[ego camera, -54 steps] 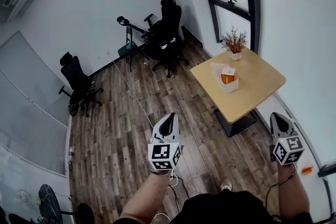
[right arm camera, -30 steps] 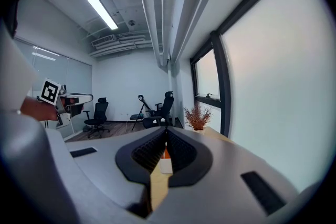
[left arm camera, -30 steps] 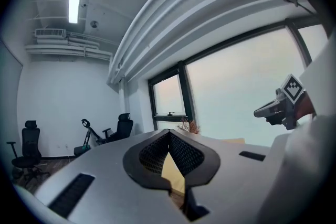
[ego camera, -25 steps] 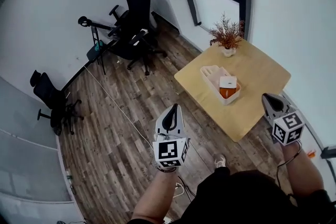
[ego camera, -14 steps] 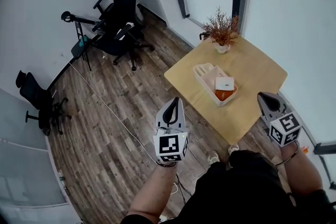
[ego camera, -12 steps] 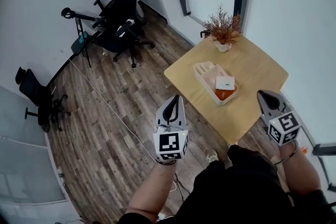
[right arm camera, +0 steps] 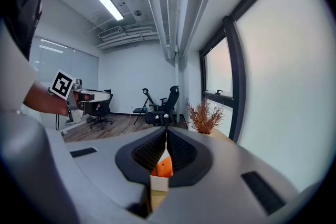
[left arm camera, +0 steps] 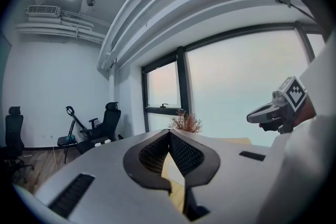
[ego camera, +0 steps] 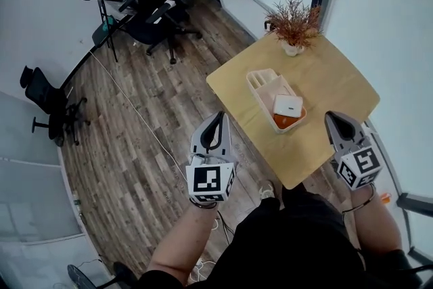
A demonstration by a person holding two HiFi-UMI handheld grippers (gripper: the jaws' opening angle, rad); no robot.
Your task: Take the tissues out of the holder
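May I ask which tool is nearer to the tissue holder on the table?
Right: right tool is just right of the holder; left tool is farther left, over the floor.

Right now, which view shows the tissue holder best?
Head view: the whole white holder on the table, seen from above. Right gripper view catches only a sliver past its jaws; left gripper view doesn't show it.

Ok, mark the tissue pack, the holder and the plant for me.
tissue pack (ego camera: 287, 105): head view, centre of its white top.
holder (ego camera: 260, 82): head view, its bare far compartment.
plant (ego camera: 293, 18): head view, its reddish twigs.
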